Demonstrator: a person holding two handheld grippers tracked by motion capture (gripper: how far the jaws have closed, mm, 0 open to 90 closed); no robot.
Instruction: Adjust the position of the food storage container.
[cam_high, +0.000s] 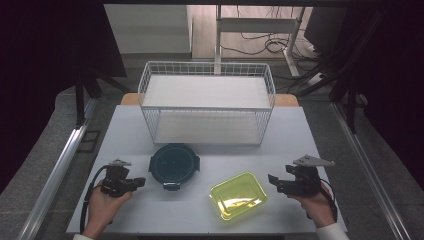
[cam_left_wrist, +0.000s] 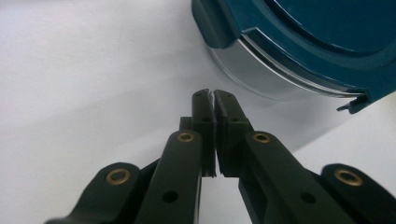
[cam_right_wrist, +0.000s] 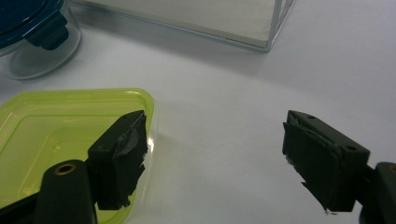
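Note:
A round glass container with a dark blue clip lid (cam_high: 174, 164) stands at the table's centre front. My left gripper (cam_high: 142, 181) lies just left of it, held low in a hand. In the left gripper view its jaws (cam_left_wrist: 214, 95) are pressed together with nothing between them, a short way from the container's wall (cam_left_wrist: 261, 74). A yellow-green rectangular container (cam_high: 238, 195) sits to the right, without a lid. My right gripper (cam_high: 272, 181) is held just right of it, open. In the right gripper view, one jaw of the right gripper (cam_right_wrist: 214, 123) overlaps the yellow-green container's rim (cam_right_wrist: 56, 130).
A white two-level wire rack (cam_high: 206, 63) stands at the back of the white table (cam_high: 300, 130), its lower corner (cam_right_wrist: 273, 28) close to the containers. Bare tabletop lies between the right gripper's jaws and along the front edge. Dark stands and cables surround the table.

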